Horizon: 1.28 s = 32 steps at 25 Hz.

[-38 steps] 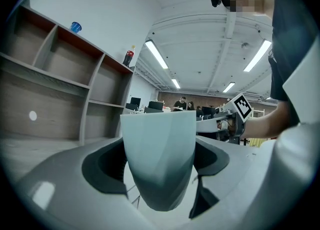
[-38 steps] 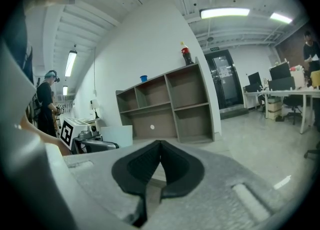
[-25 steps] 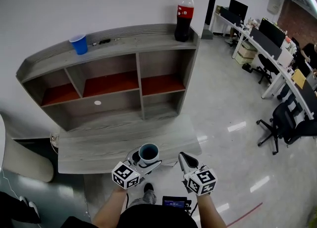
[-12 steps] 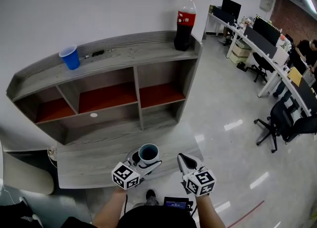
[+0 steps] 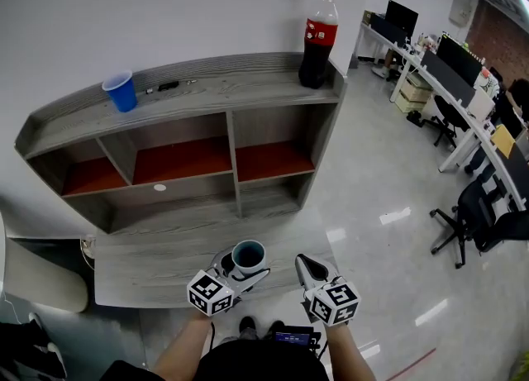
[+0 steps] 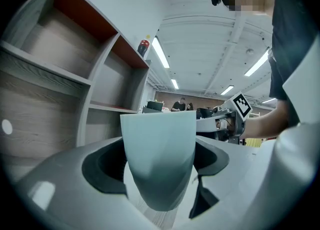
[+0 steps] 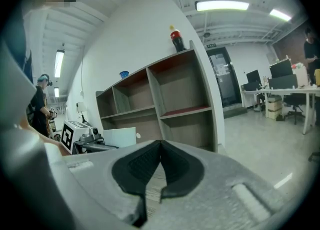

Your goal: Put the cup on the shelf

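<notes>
Shelf shifted slightly right since before; we keep left gripper clamped on cup, right gripper jaws together.

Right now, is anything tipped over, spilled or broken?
No, nothing stands out. The pale cup sits upright in the left gripper, and the blue cup and the cola bottle stand upright on top of the shelf. No spills show.

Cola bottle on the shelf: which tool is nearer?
Right. The right tool is nearly in line with the cola bottle; the left tool, gripping the cup, is further left.
</notes>
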### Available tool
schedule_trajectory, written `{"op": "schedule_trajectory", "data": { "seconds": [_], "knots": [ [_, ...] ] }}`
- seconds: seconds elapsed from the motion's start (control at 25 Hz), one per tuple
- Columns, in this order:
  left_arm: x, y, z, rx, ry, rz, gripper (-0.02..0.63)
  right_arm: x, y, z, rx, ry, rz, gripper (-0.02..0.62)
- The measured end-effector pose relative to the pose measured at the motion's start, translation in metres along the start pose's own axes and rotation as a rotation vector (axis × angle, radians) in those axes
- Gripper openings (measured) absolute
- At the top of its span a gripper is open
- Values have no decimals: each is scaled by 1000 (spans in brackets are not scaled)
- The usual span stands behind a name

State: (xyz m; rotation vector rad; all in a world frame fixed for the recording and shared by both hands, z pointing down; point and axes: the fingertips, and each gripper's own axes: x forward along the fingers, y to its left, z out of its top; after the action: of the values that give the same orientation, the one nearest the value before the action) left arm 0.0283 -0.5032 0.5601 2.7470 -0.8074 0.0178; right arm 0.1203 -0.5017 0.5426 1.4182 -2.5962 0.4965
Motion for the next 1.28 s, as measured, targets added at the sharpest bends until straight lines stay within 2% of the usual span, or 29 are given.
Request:
{"op": "schedule_trajectory", "data": {
  "seconds": [0.48,1.0,1.28],
  "knots": [
    [13,0,9,19,-12,58,385,11,-13,16,-18,-12,71,-3],
    [17,3,8,14,-2,86,385,9,-21,14,-15,0,95,-3],
    [25,6,6,-1,3,122,385,6,-24,7,-69,44,175,-3]
  ]
}}
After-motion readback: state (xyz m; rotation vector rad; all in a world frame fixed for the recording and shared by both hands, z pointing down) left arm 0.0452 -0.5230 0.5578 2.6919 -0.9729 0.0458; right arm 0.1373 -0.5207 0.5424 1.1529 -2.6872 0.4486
